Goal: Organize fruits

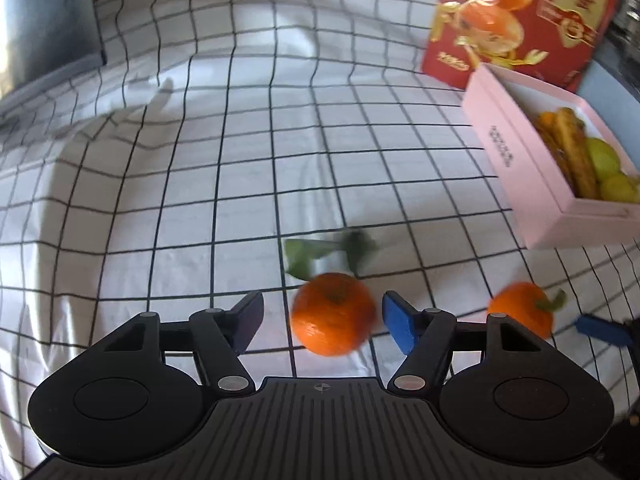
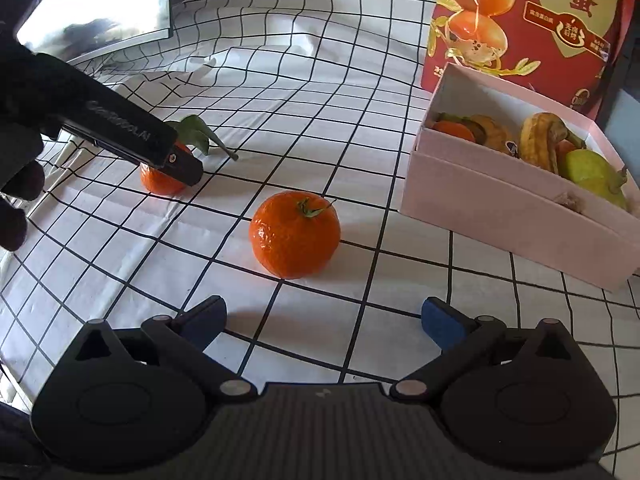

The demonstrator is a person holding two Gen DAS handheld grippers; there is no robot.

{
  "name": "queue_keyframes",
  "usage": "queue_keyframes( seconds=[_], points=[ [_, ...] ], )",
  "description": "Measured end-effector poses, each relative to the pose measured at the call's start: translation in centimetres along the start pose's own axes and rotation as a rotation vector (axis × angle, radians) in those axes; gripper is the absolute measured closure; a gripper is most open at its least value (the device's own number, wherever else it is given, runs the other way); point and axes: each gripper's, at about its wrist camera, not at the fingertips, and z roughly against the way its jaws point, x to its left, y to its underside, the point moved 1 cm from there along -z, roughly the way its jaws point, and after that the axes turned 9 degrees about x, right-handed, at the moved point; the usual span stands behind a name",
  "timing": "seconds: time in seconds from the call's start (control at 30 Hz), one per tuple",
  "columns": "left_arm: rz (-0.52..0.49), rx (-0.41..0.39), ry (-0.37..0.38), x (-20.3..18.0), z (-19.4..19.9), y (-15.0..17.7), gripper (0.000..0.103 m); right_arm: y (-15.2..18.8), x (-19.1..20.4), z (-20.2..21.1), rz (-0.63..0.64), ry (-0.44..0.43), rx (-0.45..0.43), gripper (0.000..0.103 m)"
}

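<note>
— So, both tools gape empty: the left gripper (image 1: pixel 320 320) straddles the leafy round orange tangerine (image 1: pixel 334 314) without pressing it, and the right gripper (image 2: pixel 322 320) hangs short of the leafless orange tangerine (image 2: pixel 295 234).

— Centre each fruit, then squeeze gently. Beyond, the shallow pink cardboard box (image 2: pixel 512 216) holds bananas and green fruit; the rumpled checked cloth (image 2: pixel 320 92) could snag.

Right gripper (image 2: pixel 322 318) jaws wide, nothing between them, above the checked cloth (image 2: pixel 280 92). Mandarin (image 2: pixel 295 234) sits just ahead, untouched. Left gripper (image 2: pixel 176 160) is over a leafy mandarin (image 2: pixel 160 181) further left. Pink box (image 2: pixel 516 216) on the right holds bananas (image 2: pixel 540 140) and green fruit (image 2: pixel 592 172); red carton (image 2: pixel 532 20) behind it.
</note>
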Motion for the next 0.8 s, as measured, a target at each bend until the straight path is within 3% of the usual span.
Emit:
queue_keyframes(
  seconds=[0.17, 0.3, 0.37, 0.43, 0.6, 0.73, 0.8],
  points=[
    [0.043, 0.022, 0.048, 0.3, -0.4, -0.2, 0.051, -0.2, -0.1, 0.0, 0.003, -0.001, 0.017, 0.000],
    [0.047, 0.037, 0.100, 0.2, 1.2, 1.3, 0.051, -0.6, -0.4, 0.1, 0.025, -0.028, 0.052, 0.000],
    [0.033, 0.055, 0.102, -0.2, 2.2, 2.6, 0.051, -1.1, -0.8, 0.2, -0.003, -0.050, 0.052, 0.009],
    [0.008, 0.076, 0.103, -0.9, 3.1, 3.8, 0.051, -1.8, -1.0, 0.2, -0.017, -0.073, 0.040, 0.010],
    [-0.048, 0.124, 0.118, -2.6, 4.4, 6.5, 0.051, -3.2, 0.1, -0.3, 0.064, -0.055, 0.018, 0.020],
    [-0.045, 0.122, 0.109, -3.0, 5.0, 7.6, 0.051, -3.8, 1.0, -0.8, 0.125, -0.041, 0.028, 0.039],
    [-0.038, 0.112, 0.106, -3.2, 5.3, 7.8, 0.051, -4.1, 0.9, -0.9, 0.132, -0.045, 0.031, 0.043]
  ],
)
